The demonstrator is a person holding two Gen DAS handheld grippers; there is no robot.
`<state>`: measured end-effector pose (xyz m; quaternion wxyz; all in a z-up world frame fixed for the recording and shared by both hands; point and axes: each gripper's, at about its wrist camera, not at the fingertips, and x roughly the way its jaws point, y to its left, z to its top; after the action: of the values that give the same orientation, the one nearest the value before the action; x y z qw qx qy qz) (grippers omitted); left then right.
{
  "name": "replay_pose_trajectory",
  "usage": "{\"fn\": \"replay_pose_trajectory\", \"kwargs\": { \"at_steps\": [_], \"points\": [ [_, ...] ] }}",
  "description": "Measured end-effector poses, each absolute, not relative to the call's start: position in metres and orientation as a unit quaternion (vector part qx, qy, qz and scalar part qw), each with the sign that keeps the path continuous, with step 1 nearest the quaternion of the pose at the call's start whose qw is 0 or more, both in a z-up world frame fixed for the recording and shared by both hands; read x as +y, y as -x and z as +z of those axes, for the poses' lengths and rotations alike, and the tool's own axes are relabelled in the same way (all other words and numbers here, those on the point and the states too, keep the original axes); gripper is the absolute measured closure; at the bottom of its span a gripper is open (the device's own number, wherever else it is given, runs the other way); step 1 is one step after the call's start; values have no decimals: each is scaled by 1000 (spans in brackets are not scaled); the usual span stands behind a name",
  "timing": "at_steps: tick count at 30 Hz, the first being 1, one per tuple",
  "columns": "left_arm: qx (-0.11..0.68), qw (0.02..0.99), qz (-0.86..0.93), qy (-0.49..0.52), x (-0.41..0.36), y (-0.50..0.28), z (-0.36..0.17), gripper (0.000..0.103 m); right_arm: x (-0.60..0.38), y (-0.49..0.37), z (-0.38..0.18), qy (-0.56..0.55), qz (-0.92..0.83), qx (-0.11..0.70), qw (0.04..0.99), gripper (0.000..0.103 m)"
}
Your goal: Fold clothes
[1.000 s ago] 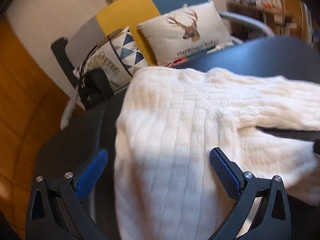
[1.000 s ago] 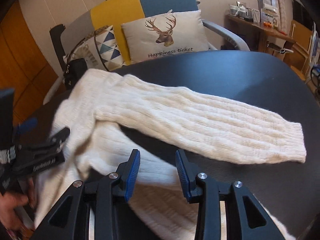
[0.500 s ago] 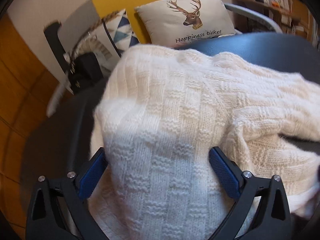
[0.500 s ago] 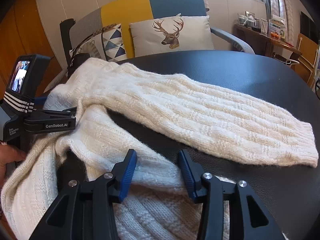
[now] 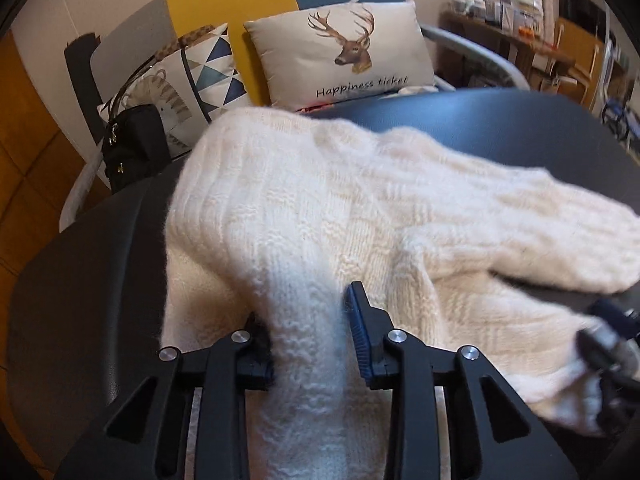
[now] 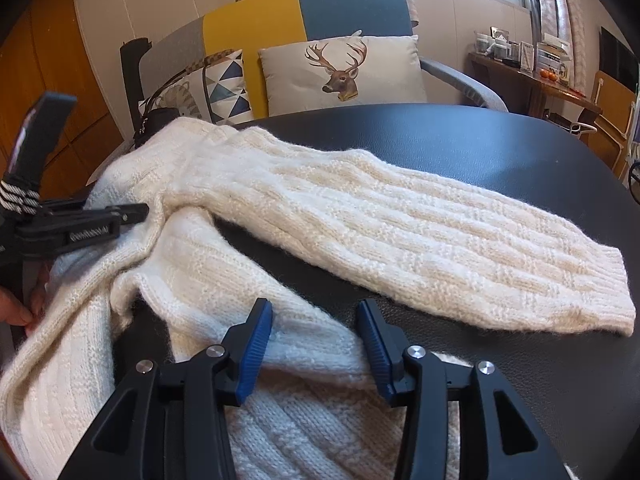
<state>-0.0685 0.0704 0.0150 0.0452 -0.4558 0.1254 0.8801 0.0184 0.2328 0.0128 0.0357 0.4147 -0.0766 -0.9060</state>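
Note:
A cream knitted sweater (image 5: pixel 320 208) lies spread over the dark round table (image 5: pixel 80 280). My left gripper (image 5: pixel 310 340) is shut on a bunched ridge of the sweater's body, and the knit fills the gap between its blue pads. In the right wrist view one long sleeve (image 6: pixel 440 248) stretches flat toward the right, cuff at the far end. My right gripper (image 6: pixel 316 344) stands open low over a folded edge of the sweater (image 6: pixel 200 264), and the knit between its fingers lies flat, not pinched. The left gripper (image 6: pixel 80 224) shows at the left edge, held by a person's hand (image 6: pixel 20 308).
Behind the table stands a yellow, blue and grey armchair (image 6: pixel 280 12) with a deer cushion (image 5: pixel 344 52), a triangle-pattern cushion (image 5: pixel 212 68) and a black bag (image 5: pixel 132 144). A cluttered side shelf (image 6: pixel 532 76) is at the back right. Bare tabletop (image 6: pixel 480 140) lies beyond the sleeve.
My left gripper was wide open over the sweater and has shut on a fold of it. The right gripper keeps the same opening and has barely shifted.

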Motion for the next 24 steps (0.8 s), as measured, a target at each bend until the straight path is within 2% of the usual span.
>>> {"fn": "replay_pose_trajectory", "kwargs": {
  "at_steps": [2,4,5,11,14,18,21,24],
  "points": [
    [141,44,876,459,76,71,19,64,232,-18,13,-415,-906,-75,34,57],
    [165,47,870,462,86,76,19,48,231,-18,14,-415,-906,-75,34,57],
    [168,51,868,464,90,77,19,46,231,-18,14,-416,-906,-77,34,57],
    [148,75,869,466,98,83,31,44,230,-19,16,-417,-903,-94,39,57],
    [175,78,858,476,102,87,32,43,227,-20,22,-423,-901,-90,29,57],
    [263,66,844,462,108,76,35,43,221,-20,42,-404,-907,-101,54,57],
    [233,76,859,450,100,75,55,43,210,-11,47,-409,-902,-105,86,57],
    [202,86,873,437,92,73,74,42,194,2,44,-419,-899,-77,104,57]
  ]
}}
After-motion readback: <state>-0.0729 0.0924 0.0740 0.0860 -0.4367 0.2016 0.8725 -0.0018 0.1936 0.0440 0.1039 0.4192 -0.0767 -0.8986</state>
